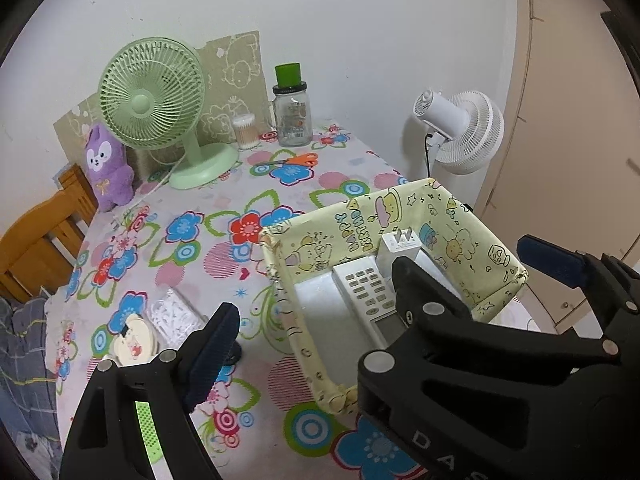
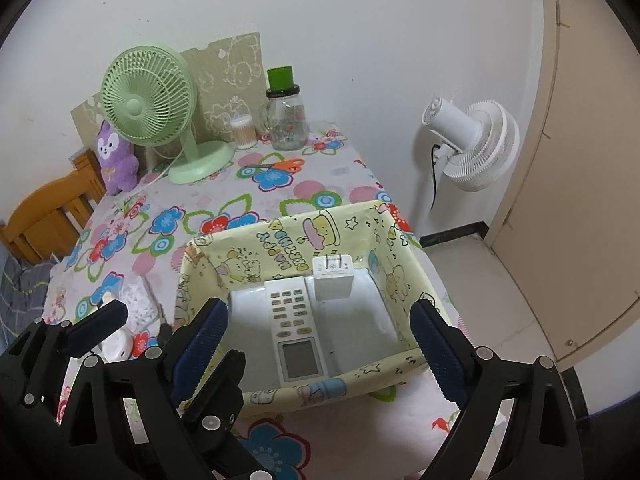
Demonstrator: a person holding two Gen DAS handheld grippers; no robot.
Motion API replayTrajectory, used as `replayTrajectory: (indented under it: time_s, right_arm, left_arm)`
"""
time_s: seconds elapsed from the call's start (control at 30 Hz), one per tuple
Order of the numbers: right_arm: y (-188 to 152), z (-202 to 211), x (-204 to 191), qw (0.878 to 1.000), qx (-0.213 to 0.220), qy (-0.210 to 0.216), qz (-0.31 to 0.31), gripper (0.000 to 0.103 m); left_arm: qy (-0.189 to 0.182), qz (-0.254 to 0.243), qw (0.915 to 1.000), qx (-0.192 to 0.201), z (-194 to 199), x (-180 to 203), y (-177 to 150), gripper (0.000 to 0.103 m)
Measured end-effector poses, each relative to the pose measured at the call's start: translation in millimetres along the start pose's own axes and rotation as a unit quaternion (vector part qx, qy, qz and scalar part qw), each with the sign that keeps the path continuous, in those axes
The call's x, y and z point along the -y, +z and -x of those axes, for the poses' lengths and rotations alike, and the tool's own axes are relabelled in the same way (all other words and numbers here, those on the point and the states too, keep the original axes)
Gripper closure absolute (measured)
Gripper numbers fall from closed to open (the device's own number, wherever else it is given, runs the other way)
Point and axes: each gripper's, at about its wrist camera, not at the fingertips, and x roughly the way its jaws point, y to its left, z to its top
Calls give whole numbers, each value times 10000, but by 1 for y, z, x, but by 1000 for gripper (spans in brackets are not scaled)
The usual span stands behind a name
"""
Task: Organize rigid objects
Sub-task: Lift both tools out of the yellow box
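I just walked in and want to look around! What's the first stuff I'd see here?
A yellow cartoon storage box sits at the near right edge of the flowery table, holding a white remote and a white plug charger side by side. At the back stand a green fan and a purple plush bunny. Both grippers hover open near the box.

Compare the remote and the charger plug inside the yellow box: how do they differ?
The remote is long and slim, with rows of buttons and a grey screen; the charger plug is short and blocky, with two metal prongs and no buttons. The remote lies flat down the middle of the yellow box; the plug sits at its far end, right of the remote, prongs pointing towards the far wall. Both are white and rest on the box floor.
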Motion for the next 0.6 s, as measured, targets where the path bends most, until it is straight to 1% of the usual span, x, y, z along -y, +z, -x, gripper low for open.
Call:
replayTrajectory:
  time_s: [0.27, 0.53, 0.6]
  right_arm:
    - [-10, 15, -14, 10000, 26, -5, 44, 9]
    - [-24, 37, -26, 9998, 199, -36, 63, 9]
    - [-27, 41, -29, 9998, 207, -21, 71, 9]
  left_arm:
    - [26, -34, 9999, 97, 17, -11, -14, 13]
    - [-21, -57, 9996, 262, 35, -18, -29, 13]
    - [9, -80, 9994, 328, 41, -20, -33, 11]
